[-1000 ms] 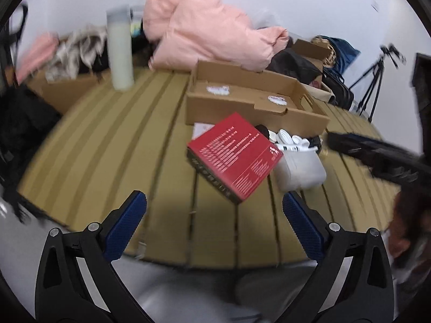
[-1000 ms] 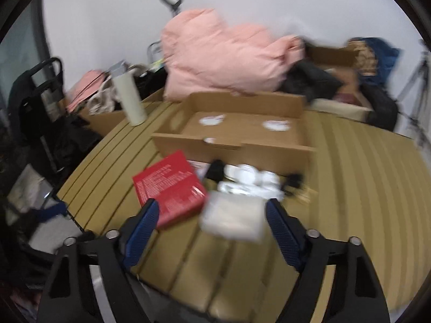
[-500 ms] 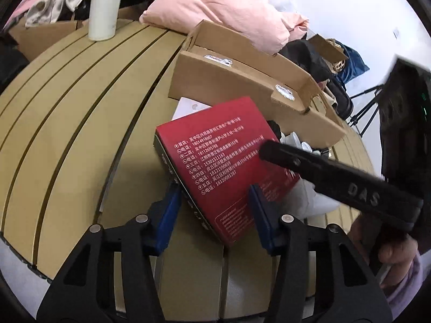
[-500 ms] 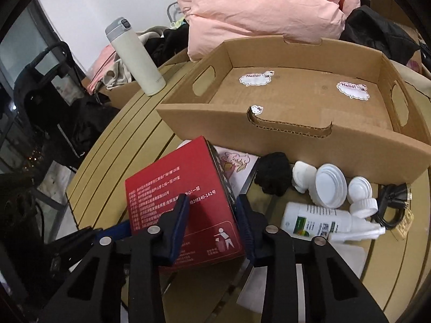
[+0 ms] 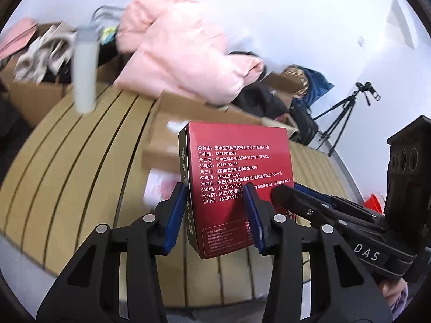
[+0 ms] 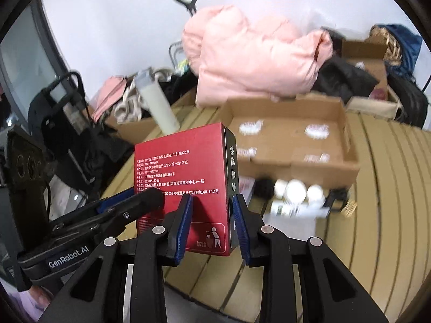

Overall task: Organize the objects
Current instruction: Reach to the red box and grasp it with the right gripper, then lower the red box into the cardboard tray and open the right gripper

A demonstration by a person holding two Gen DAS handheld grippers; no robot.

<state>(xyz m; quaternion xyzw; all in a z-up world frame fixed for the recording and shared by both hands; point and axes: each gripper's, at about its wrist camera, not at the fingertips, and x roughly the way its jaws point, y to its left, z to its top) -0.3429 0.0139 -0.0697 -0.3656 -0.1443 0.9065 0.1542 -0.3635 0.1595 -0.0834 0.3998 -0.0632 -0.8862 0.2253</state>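
A red box (image 5: 237, 172) with white Chinese print is held up off the slatted wooden table (image 5: 80, 161) by both grippers. My left gripper (image 5: 215, 215) is shut on its left corner. My right gripper (image 6: 211, 223) is shut on its right corner, and the box (image 6: 183, 177) also shows in the right wrist view. Each gripper appears in the other's view, the right one (image 5: 323, 210) and the left one (image 6: 113, 212). An open cardboard tray (image 6: 291, 140) stands behind the box on the table.
White caps (image 6: 296, 189), a white bottle (image 6: 288, 208) and a black item (image 6: 262, 187) lie in front of the tray. A tall white flask (image 6: 159, 107) stands at the table's far left. A pink jacket (image 6: 253, 59), bags and a tripod (image 5: 342, 115) lie behind.
Both grippers have lifted the red box off the table and tipped it upright. The views have risen and pulled back from the tray.
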